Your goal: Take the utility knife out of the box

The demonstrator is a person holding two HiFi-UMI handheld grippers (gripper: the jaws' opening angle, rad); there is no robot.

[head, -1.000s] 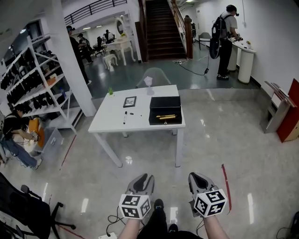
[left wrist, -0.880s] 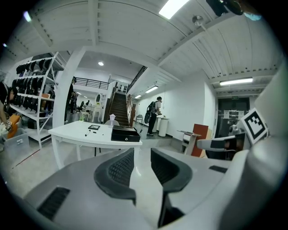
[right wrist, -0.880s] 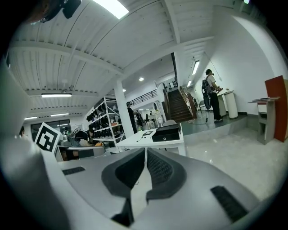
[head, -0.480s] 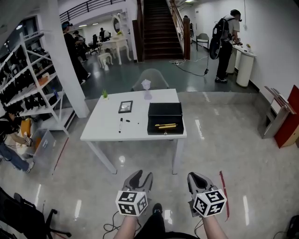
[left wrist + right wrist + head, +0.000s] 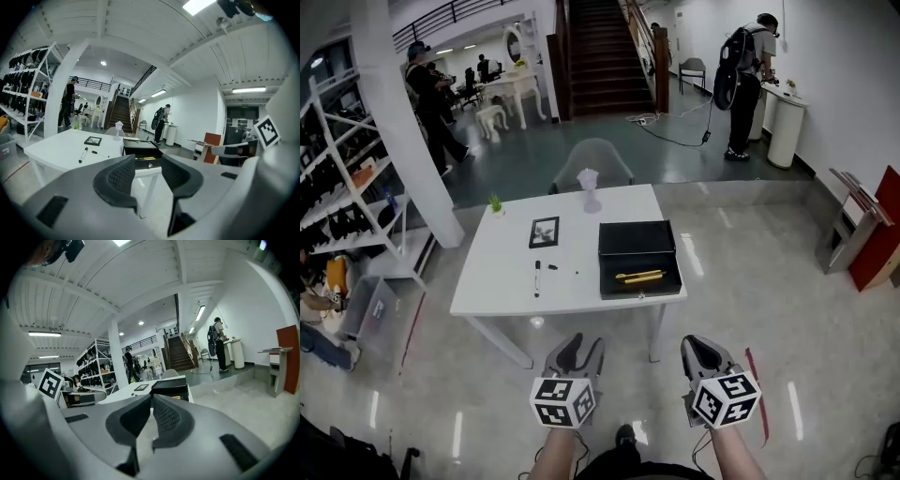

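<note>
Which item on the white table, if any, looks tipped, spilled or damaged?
Nothing stands out. The black box sits open on the table, the yellow knife lying inside; the marker and small frame lie flat beside it.

Your head cam looks forward and steeply down from standing height, with the white table near, out in front of you. Both gripper cams ride low, about tabletop level, facing almost level along their jaws toward it. All three share that table and the black box.
</note>
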